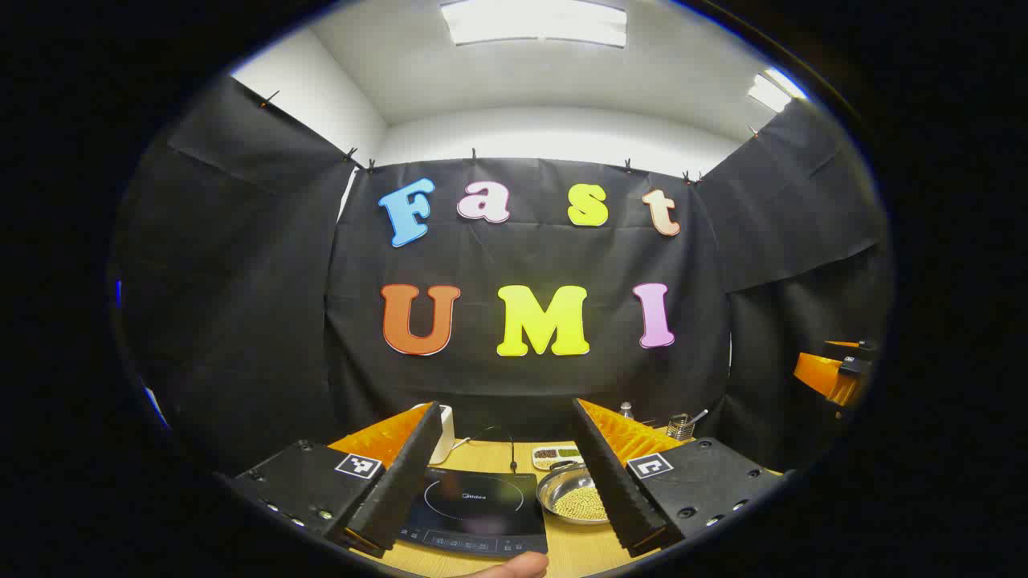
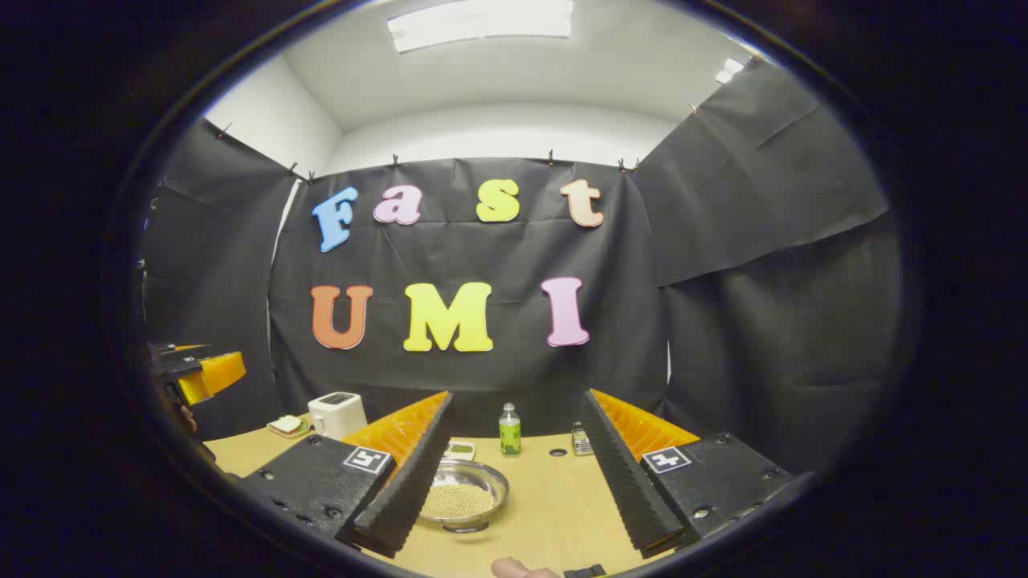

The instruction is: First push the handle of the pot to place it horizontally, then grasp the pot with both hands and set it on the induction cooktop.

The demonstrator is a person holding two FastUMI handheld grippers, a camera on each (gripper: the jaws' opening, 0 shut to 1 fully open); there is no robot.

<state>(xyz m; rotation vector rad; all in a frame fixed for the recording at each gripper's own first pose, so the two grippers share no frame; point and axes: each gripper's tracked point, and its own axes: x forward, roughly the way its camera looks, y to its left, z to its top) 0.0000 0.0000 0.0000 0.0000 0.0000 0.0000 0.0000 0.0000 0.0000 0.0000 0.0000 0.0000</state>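
Note:
A shallow steel pot (image 1: pixel 572 496) holding small pale beans sits on the wooden table (image 1: pixel 586 546), just right of the black induction cooktop (image 1: pixel 478 510). In the right gripper view the pot (image 2: pixel 462 494) lies low and left of centre, with a short dark handle stub pointing toward me. My left gripper (image 1: pixel 507 407) hovers open above the table's near edge, its fingers framing the cooktop and pot. My right gripper (image 2: pixel 516 395) is open too, the pot partly behind its left finger (image 2: pixel 409 474). Nothing is held. The right gripper (image 1: pixel 839 373) also shows far right, the left gripper (image 2: pixel 197 371) far left.
A white toaster (image 2: pixel 336 413) and a plate of bread (image 2: pixel 285 425) stand at the back left. A green bottle (image 2: pixel 509 432) and a small jar (image 2: pixel 581 439) stand at the back. A condiment tray (image 1: pixel 556 456) lies behind the pot. A fingertip (image 1: pixel 514 566) shows at the bottom edge.

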